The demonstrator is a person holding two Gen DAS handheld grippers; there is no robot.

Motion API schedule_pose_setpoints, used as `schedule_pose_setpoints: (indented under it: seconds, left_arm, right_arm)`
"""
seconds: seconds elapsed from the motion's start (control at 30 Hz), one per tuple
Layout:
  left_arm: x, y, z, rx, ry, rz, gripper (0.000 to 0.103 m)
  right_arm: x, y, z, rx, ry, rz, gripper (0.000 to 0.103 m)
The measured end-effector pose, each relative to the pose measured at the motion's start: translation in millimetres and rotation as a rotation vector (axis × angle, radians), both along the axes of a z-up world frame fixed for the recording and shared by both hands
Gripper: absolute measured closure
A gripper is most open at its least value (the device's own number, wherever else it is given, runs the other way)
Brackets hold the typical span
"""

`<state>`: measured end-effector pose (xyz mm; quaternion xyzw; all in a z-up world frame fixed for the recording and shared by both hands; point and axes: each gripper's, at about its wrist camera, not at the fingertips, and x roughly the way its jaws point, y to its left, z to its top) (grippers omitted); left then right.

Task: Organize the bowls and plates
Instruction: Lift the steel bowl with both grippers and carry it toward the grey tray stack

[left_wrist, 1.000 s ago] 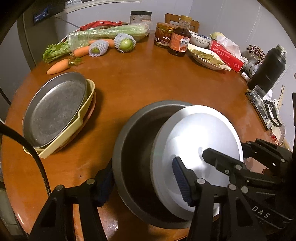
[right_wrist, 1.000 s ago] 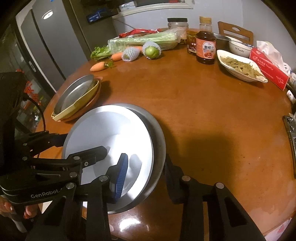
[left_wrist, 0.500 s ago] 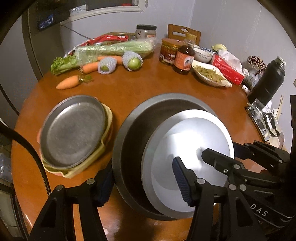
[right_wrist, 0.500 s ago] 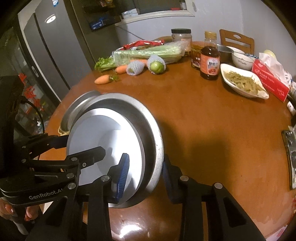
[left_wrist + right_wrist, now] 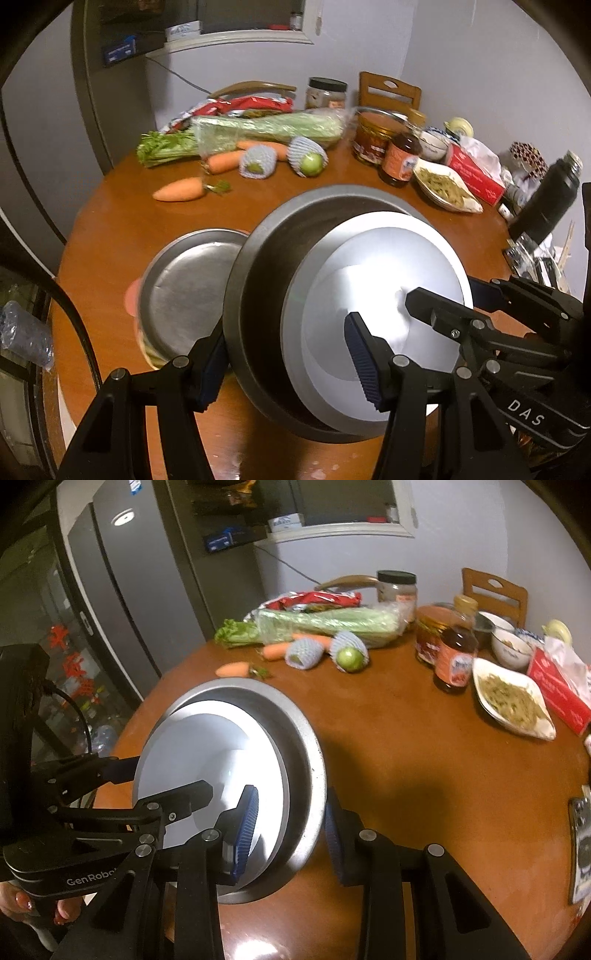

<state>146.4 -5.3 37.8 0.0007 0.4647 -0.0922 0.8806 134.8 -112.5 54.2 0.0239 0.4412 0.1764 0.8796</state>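
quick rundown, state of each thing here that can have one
left gripper: shut on metal pan rim
right gripper: shut on the pan's opposite rim
metal pan: lifted, tilted
white plate: nested inside pan
plate stack: on table
jar: lid on
sauce bottle: capped

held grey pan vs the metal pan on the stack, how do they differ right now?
The held grey pan is tilted up, clamped by both grippers; the stacked metal pan lies flat on the table. The held grey pan carries a white plate inside; the stacked metal pan is empty and sits on other dishes. Both are round, shallow and metal.
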Motion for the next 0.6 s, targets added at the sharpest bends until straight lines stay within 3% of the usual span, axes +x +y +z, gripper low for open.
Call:
schedule_pose_setpoints:
  seconds: [0.6]
  left_arm:
    - [21.4,69.6,6.2,0.011,-0.007,0.128,0.044]
  right_arm:
    - [45.1,74.5,5.6,-0.01,-0.012,0.137,0.067]
